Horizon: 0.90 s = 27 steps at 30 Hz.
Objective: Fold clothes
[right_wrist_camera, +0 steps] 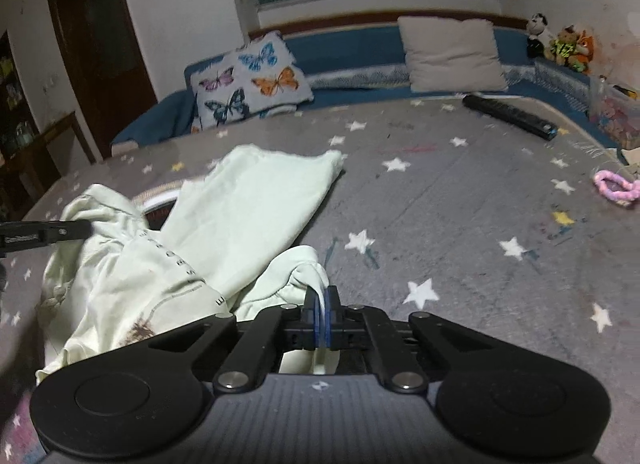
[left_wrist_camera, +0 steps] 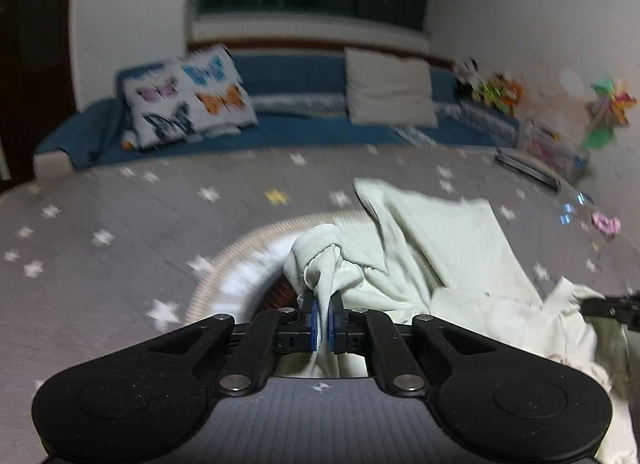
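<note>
A pale green garment (left_wrist_camera: 448,248) lies crumpled on the grey star-patterned bedspread (left_wrist_camera: 120,224). My left gripper (left_wrist_camera: 323,304) is shut on a bunched fold of it, lifted a little off the bed. My right gripper (right_wrist_camera: 323,300) is shut on another edge of the same garment (right_wrist_camera: 248,200), whose far end lies flat and stretches away to the upper left. The right gripper's tip shows at the right edge of the left wrist view (left_wrist_camera: 612,306). The left gripper's tip shows at the left edge of the right wrist view (right_wrist_camera: 44,234).
A butterfly pillow (right_wrist_camera: 252,80) and a beige pillow (right_wrist_camera: 452,56) lean at the blue headboard. A black remote-like bar (right_wrist_camera: 508,116), a pink loop (right_wrist_camera: 616,186) and stuffed toys (right_wrist_camera: 560,46) lie to the right. A dark door (right_wrist_camera: 100,44) stands at the left.
</note>
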Each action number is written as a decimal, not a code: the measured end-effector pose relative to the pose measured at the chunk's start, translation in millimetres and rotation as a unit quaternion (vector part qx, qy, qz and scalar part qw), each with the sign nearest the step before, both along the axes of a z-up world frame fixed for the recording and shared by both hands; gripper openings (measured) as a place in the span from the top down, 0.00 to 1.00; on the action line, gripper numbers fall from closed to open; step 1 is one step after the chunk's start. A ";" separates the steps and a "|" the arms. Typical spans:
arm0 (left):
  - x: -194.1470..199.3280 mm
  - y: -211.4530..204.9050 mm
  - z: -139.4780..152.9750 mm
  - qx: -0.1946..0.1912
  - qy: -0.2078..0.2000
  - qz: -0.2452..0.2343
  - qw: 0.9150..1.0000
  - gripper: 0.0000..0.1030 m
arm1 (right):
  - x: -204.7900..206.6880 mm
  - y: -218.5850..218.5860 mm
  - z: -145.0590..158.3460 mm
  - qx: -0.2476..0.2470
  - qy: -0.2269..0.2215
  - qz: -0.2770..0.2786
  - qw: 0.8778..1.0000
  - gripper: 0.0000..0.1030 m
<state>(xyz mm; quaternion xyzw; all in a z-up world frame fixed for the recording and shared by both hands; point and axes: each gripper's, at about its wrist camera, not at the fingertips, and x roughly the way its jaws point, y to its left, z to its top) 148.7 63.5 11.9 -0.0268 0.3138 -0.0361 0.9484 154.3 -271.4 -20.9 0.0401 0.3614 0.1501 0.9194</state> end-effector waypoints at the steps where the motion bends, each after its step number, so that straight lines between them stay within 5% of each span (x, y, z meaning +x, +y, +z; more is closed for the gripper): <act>1: -6.0 5.2 6.4 -0.001 -0.008 0.010 1.000 0.95 | -3.3 -2.8 3.0 0.002 -0.005 -0.004 1.000 0.98; 13: -97.9 75.4 41.7 -0.013 -0.027 0.134 0.990 0.95 | -47.4 -43.2 32.2 0.025 -0.051 -0.055 0.997 0.99; 20: -151.9 95.8 33.2 -0.021 0.018 0.165 0.986 0.95 | -90.0 -64.8 45.0 0.036 -0.067 -0.069 0.995 0.99; 27: -184.0 96.5 10.6 -0.023 0.073 0.157 0.985 0.90 | -125.3 -75.9 35.0 0.021 -0.009 -0.048 0.999 0.95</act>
